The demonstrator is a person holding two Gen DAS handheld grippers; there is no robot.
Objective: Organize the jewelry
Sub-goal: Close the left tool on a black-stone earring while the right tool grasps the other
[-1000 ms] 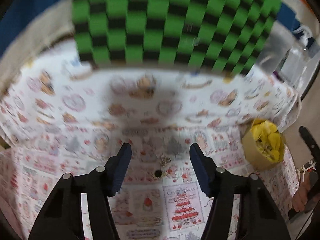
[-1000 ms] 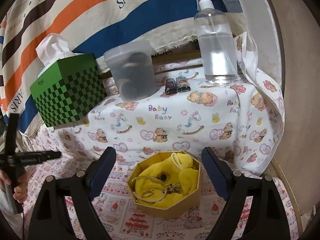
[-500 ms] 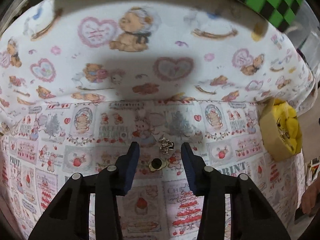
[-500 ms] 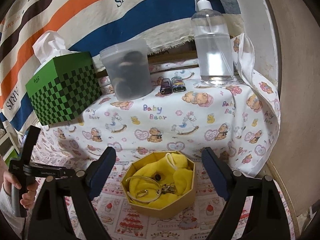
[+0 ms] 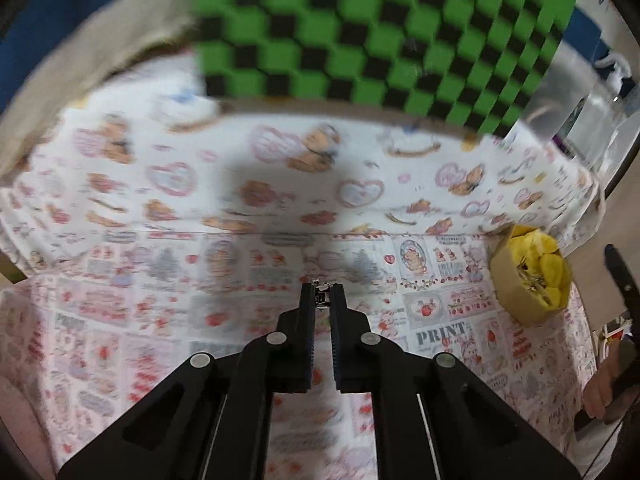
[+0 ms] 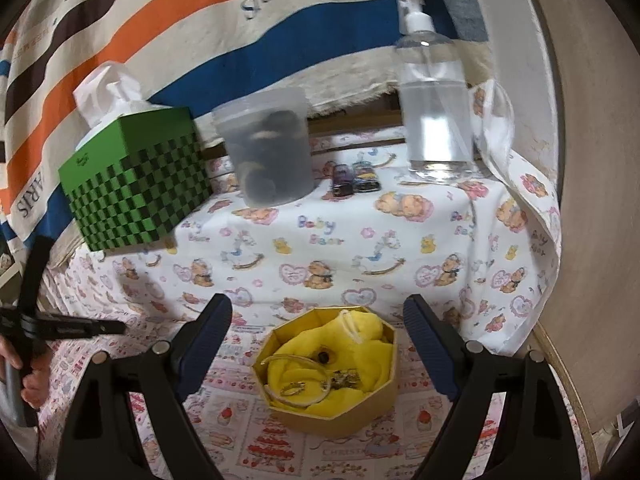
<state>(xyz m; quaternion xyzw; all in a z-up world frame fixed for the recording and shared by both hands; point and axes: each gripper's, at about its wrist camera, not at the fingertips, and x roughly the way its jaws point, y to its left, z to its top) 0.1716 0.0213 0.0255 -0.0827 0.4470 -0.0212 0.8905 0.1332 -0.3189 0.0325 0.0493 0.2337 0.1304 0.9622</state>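
Since half second ago, left gripper (image 5: 323, 294) closed and lifted; jaws now pinch small silver trinket (image 5: 321, 295) above printed cloth (image 5: 436, 304). Right gripper (image 6: 318, 322) gapes wide, empty, over yellow-lined octagonal box (image 6: 338, 420), far right of left one. Bangle, ring already inside; trinket not yet delivered.

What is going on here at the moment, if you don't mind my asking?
A person is sorting jewelry with two handheld grippers. The left gripper is shut on a small silver trinket, held over the printed tablecloth. The right gripper is open and empty, poised over the yellow-lined octagonal box, which already holds a bangle and a few small pieces.
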